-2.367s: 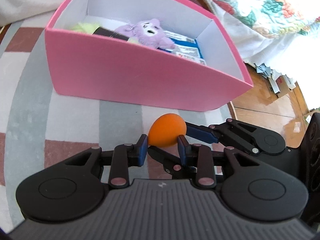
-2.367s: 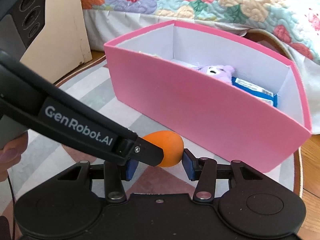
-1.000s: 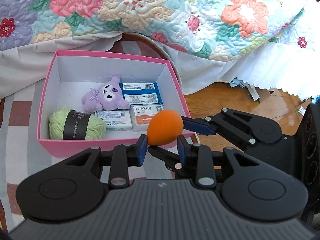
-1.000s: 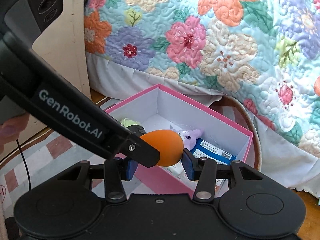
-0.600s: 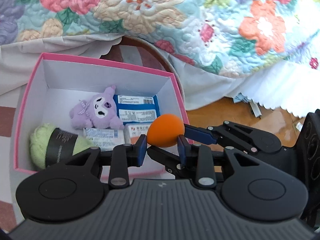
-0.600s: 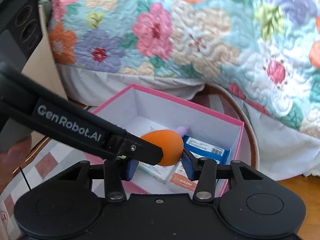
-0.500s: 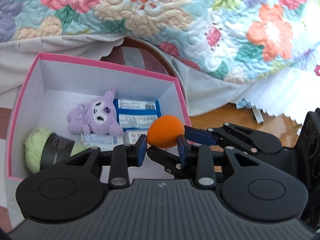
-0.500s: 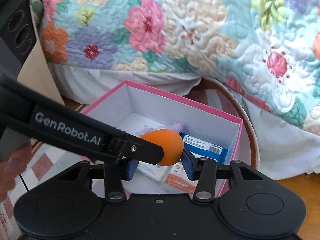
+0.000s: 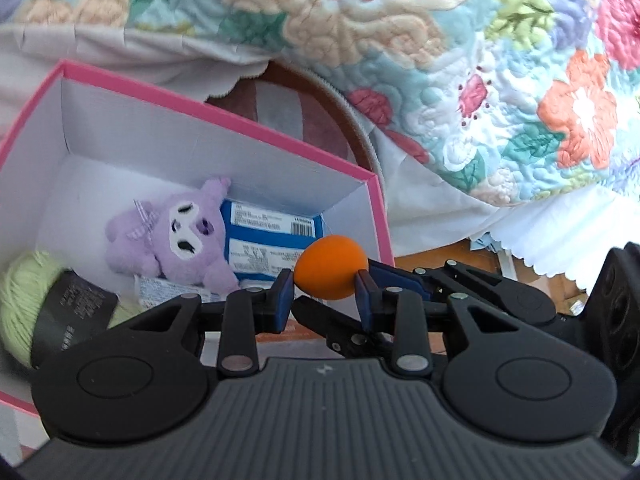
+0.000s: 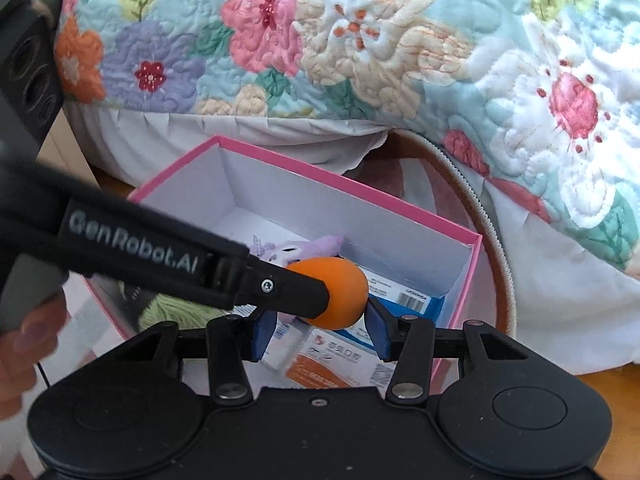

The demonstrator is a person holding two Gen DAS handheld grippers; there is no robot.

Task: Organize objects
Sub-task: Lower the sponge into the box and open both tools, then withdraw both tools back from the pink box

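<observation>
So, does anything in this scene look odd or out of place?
One thing: both tongs grip the same small orange ball, left tongs and right tongs together, above the pink box. Inside, the purple plush, green yarn and blue packets lie loosely but nothing looks spilled or damaged.

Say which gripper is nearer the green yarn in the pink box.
Left. The left gripper reaches over the green yarn, at one end of the pink box; the right gripper enters from the other end, past the orange ball.
</observation>
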